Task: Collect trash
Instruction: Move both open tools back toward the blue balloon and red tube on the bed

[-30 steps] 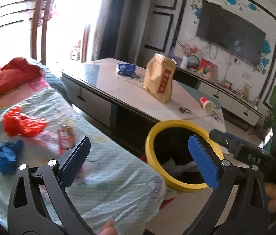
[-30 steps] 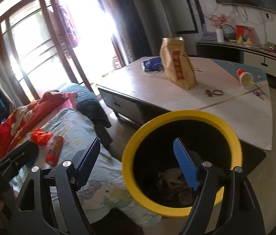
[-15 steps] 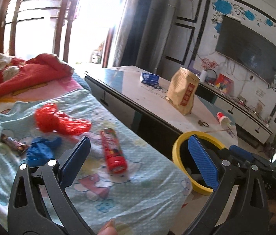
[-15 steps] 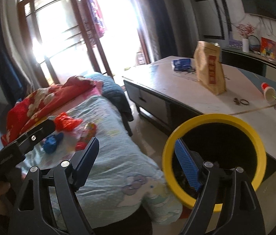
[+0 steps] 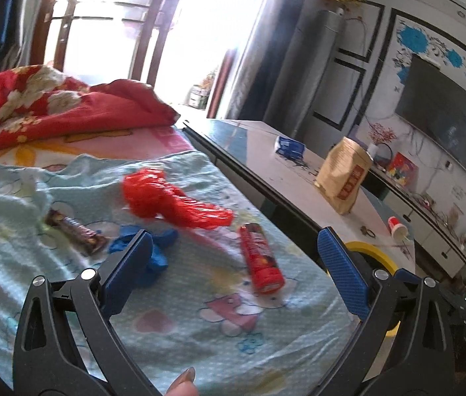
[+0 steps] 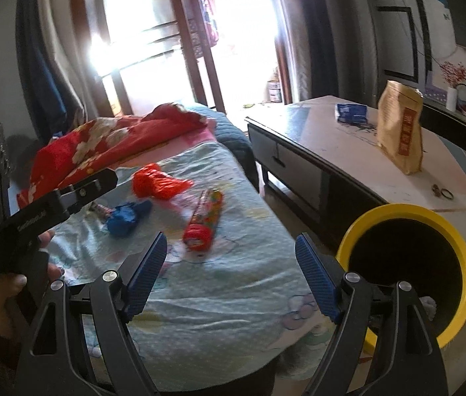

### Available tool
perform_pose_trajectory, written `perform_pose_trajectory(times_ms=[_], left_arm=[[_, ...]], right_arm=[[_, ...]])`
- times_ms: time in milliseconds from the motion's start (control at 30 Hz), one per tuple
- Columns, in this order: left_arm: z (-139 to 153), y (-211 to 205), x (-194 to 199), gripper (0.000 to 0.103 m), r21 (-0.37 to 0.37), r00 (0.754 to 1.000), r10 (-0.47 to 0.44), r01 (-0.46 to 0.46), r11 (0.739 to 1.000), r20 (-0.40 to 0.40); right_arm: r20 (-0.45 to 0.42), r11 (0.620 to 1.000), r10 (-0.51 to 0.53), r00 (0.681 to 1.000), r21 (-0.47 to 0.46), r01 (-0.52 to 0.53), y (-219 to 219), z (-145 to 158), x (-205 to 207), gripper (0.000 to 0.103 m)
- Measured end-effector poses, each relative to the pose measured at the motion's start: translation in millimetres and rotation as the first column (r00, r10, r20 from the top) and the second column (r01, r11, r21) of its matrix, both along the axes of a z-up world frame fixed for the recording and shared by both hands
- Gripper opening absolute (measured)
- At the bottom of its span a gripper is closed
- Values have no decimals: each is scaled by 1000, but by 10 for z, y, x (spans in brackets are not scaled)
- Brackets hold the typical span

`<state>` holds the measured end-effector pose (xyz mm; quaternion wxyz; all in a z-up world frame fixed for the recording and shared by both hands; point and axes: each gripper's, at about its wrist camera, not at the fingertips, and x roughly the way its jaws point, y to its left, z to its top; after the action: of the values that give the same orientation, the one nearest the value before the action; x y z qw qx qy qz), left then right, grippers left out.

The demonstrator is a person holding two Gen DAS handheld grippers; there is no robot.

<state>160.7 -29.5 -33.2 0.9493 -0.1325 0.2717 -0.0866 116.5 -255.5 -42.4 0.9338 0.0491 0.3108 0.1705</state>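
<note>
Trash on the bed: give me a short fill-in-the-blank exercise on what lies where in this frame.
1. The red tube lies on the light blue ____.
2. The bin beside the bed has a ____ rim.
3. The crumpled blue wrapper lies next to a crumpled ____ plastic bag.
4. The tall paper bag stands on the ____.

Missing words: bedsheet; yellow; red; table
</note>
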Motion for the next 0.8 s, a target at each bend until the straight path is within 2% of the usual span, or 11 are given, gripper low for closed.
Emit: perform_pose_trajectory(times_ms=[500, 800], left_arm=[[-164, 599, -70, 92, -6, 992, 103, -104, 995, -71], [-341, 786, -18, 92, 24, 982, 128, -125, 992, -138]], right_arm=[[-16, 994, 101, 995, -42, -102, 565, -59, 134, 78], [-50, 993, 99, 994, -53, -102, 769, -216, 393, 78]])
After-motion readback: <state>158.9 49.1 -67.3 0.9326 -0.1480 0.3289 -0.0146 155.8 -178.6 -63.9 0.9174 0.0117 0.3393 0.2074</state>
